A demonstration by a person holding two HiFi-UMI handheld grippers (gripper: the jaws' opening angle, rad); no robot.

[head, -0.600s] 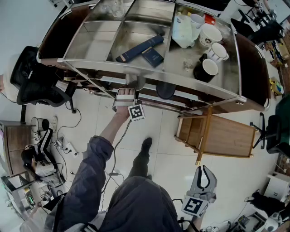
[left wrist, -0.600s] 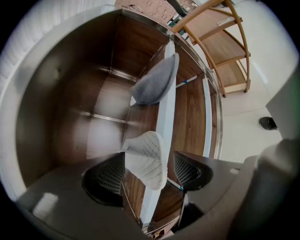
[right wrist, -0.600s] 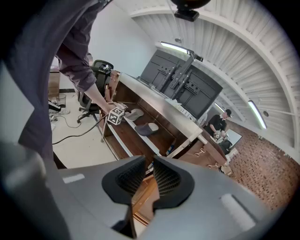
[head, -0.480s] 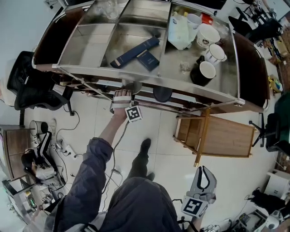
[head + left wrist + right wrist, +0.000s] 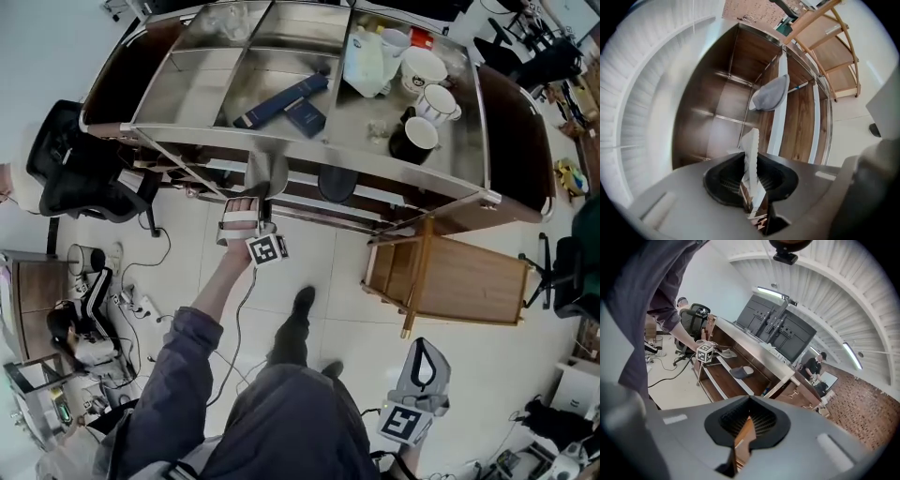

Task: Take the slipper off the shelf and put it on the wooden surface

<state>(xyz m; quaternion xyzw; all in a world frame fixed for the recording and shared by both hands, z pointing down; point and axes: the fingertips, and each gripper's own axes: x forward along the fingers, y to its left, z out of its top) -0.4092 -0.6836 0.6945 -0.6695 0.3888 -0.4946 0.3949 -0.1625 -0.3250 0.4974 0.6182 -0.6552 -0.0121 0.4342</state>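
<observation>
My left gripper is shut on the edge of a grey slipper, which it holds at the front of the lower shelf. In the left gripper view the slipper's thin pale edge stands pinched between the jaws of the left gripper. A second grey slipper lies on the same shelf further right. The wooden rack stands on the floor to the right. My right gripper hangs low by my side, shut and empty.
The steel counter top carries two dark blue boxes, a white bag and several mugs. A black office chair stands at the left. Cables lie on the floor, and a person stands far off.
My left gripper has drawn back from the shelf toward me and slightly left, bringing the slipper out with it. The right gripper has stayed put.
</observation>
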